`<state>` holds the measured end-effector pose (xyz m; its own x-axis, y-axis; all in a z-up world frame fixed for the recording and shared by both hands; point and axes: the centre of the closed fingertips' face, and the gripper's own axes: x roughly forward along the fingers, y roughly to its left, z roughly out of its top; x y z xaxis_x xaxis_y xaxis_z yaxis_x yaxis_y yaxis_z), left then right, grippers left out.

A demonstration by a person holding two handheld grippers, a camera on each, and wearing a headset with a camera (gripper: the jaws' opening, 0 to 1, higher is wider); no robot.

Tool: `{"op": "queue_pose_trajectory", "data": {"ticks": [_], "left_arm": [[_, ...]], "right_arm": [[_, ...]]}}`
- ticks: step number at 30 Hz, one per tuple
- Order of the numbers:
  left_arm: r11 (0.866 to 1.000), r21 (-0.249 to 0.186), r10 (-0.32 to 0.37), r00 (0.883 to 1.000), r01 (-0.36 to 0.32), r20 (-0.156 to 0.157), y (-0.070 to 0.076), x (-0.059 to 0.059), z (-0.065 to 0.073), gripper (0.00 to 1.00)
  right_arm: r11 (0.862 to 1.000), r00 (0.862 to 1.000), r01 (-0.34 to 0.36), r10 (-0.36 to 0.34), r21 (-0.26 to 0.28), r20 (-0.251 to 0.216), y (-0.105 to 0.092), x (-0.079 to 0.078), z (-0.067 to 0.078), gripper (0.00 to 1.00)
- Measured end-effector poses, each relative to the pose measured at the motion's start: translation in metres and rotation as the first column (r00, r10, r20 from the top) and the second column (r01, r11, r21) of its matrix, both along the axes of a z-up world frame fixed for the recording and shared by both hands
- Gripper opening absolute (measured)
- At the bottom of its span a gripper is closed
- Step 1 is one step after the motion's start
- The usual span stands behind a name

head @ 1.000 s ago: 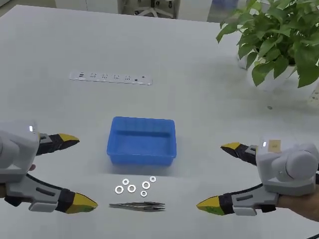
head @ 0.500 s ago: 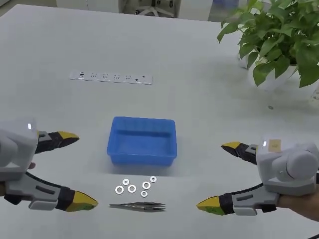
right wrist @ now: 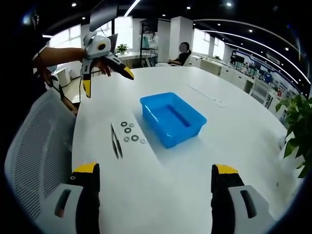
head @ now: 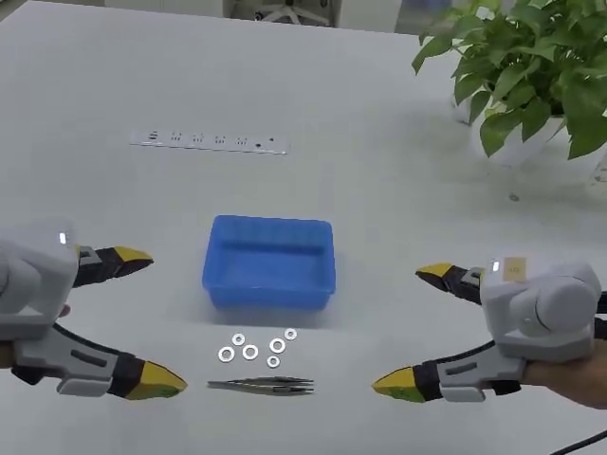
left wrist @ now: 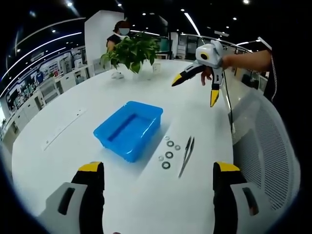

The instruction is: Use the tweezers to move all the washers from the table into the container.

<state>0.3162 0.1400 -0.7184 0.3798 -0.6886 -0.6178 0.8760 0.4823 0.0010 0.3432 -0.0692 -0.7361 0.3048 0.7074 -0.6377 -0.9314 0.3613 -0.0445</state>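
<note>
Several small silver washers (head: 250, 349) (left wrist: 168, 150) (right wrist: 130, 133) lie on the white table just in front of a blue plastic container (head: 269, 263) (left wrist: 128, 128) (right wrist: 172, 118). Metal tweezers (head: 261, 384) (left wrist: 186, 155) (right wrist: 116, 141) lie flat beside the washers, on the side nearer me. My left gripper (head: 137, 322) (left wrist: 158, 168) hovers open to the left of them, with nothing between its fingers. On the right, my right gripper (head: 420, 330) (right wrist: 156, 170) is open too, holding nothing. Each gripper shows in the other's view, the right gripper (left wrist: 200, 80) and the left gripper (right wrist: 105, 73).
A white power strip (head: 209, 142) lies flat beyond the container. A potted green plant (head: 522, 76) stands at the far right of the table. A mesh chair (right wrist: 34, 146) stands at the table's near edge. People sit or stand in the background.
The head view has shifted slightly, so everything sits a little higher in the picture. Both grippers stay open and roughly where they were; washers, tweezers and container have not moved.
</note>
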Motion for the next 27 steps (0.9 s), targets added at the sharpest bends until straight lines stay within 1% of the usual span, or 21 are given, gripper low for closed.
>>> {"op": "queue_pose_trajectory", "data": {"ticks": [3, 9, 11, 12, 14, 20, 21, 24, 27], "left_arm": [[1.0, 0.009, -0.008, 1.0, 0.008, -0.002, -0.002, -0.001, -0.004, 0.98], [1.0, 0.012, -0.014, 1.0, 0.015, -0.007, -0.007, -0.005, -0.012, 0.96], [1.0, 0.022, -0.018, 1.0, 0.018, -0.015, -0.008, -0.007, -0.016, 0.95], [0.999, 0.034, -0.024, 1.0, 0.024, -0.018, -0.008, -0.008, -0.019, 0.95], [0.998, 0.05, -0.035, 0.999, 0.036, -0.022, -0.009, -0.01, -0.024, 0.92], [0.995, 0.067, -0.07, 0.997, 0.071, -0.02, -0.018, -0.015, -0.031, 0.82], [0.994, 0.073, -0.078, 0.997, 0.079, -0.023, -0.019, -0.016, -0.033, 0.81], [0.993, 0.075, -0.089, 0.995, 0.092, -0.033, -0.023, -0.018, -0.038, 0.78], [0.99, 0.096, -0.103, 0.994, 0.107, -0.038, -0.026, -0.019, -0.044, 0.73]], "right_arm": [[1.0, 1.0, -0.014, 0.014, -0.011, -0.003, 0.003, -0.001, -0.002, 0.95], [0.999, 0.999, -0.038, 0.038, -0.023, -0.008, 0.01, -0.002, -0.008, 0.94], [0.998, 0.999, -0.053, 0.052, -0.03, -0.014, 0.013, -0.005, -0.011, 0.92], [0.997, 0.998, -0.067, 0.066, -0.035, -0.01, 0.016, -0.007, -0.013, 0.91], [0.995, 0.996, -0.088, 0.088, -0.041, -0.01, 0.02, -0.01, -0.016, 0.88], [0.987, 0.99, -0.144, 0.144, -0.068, -0.011, 0.033, -0.017, -0.025, 0.8], [0.984, 0.987, -0.161, 0.16, -0.075, -0.013, 0.035, -0.019, -0.026, 0.79], [0.98, 0.984, -0.181, 0.181, -0.081, -0.01, 0.04, -0.02, -0.029, 0.74], [0.975, 0.98, -0.2, 0.2, -0.098, -0.007, 0.042, -0.021, -0.033, 0.7]]}}
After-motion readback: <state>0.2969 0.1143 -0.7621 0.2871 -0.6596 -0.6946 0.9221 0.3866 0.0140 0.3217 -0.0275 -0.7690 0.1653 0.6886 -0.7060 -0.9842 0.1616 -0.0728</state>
